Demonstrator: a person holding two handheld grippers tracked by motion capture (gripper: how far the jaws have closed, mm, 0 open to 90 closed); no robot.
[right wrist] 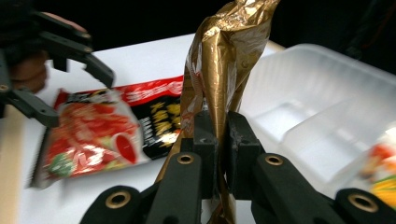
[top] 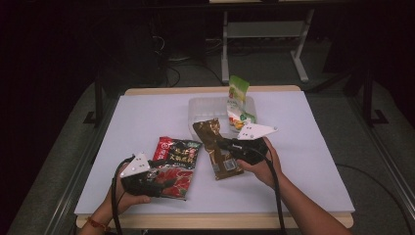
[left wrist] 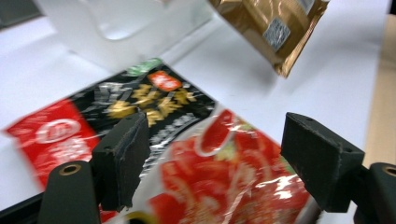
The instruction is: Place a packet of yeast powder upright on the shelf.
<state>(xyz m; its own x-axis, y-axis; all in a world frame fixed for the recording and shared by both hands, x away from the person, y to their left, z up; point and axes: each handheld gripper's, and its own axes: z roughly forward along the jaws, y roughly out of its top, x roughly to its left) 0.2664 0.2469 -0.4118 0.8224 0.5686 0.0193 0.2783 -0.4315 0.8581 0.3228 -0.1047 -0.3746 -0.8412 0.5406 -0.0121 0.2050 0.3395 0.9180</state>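
A gold foil packet (top: 215, 147) hangs lifted off the white table, pinched at its middle by my right gripper (top: 222, 145). In the right gripper view the jaws (right wrist: 222, 126) are shut on the gold packet (right wrist: 224, 56), which rises crumpled above them. A red and black snack packet (top: 173, 166) lies flat at the front left. My left gripper (top: 156, 178) hovers at its near end. In the left gripper view the jaws (left wrist: 215, 135) stand wide open over the red packet (left wrist: 224, 177), pads apart from it.
A clear plastic container (top: 195, 110) sits at the back centre of the table (top: 303, 161), with a green and white packet (top: 238, 100) standing in its right end. The container (right wrist: 317, 107) lies just beyond the gold packet. The wooden table edge (top: 215, 221) runs along the front.
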